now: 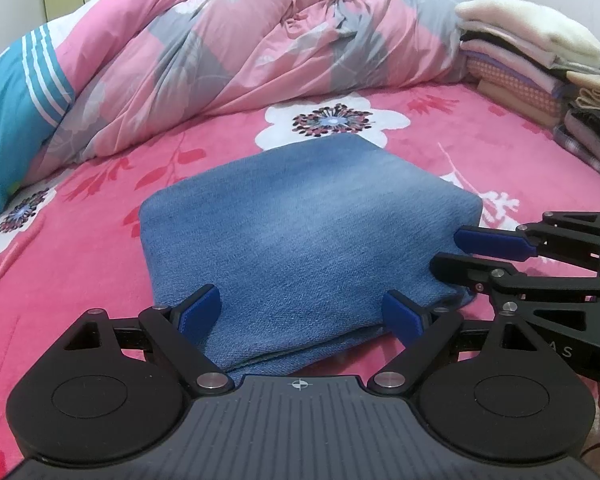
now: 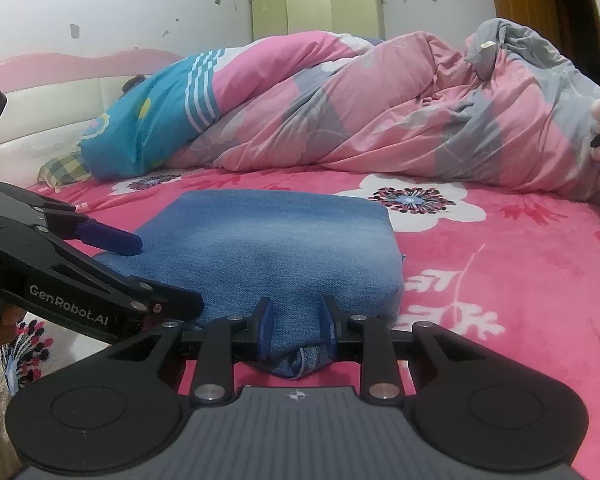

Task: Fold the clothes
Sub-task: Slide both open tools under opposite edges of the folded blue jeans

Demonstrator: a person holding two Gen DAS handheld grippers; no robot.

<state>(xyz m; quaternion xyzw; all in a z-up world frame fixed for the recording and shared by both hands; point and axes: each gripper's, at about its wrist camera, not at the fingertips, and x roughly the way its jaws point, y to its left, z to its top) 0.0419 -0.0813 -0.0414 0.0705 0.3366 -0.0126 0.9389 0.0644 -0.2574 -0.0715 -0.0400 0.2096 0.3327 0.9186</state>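
Jeans (image 1: pixel 300 220), folded into a thick denim block, lie mid-bed on the bed (image 1: pixel 500 128), near edge under me. Right jaws (image 2: pixel 296 332) pinch its near right corner; left jaws (image 1: pixel 300 316) gape wide astride the near edge, gripping nothing.

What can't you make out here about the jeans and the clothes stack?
- Jeans near edge: left wrist view, hidden behind the gripper body.
- Jeans corner: right wrist view, covered by right hand-held gripper pads.
- Clothes stack: cut off by the right edge in both views.
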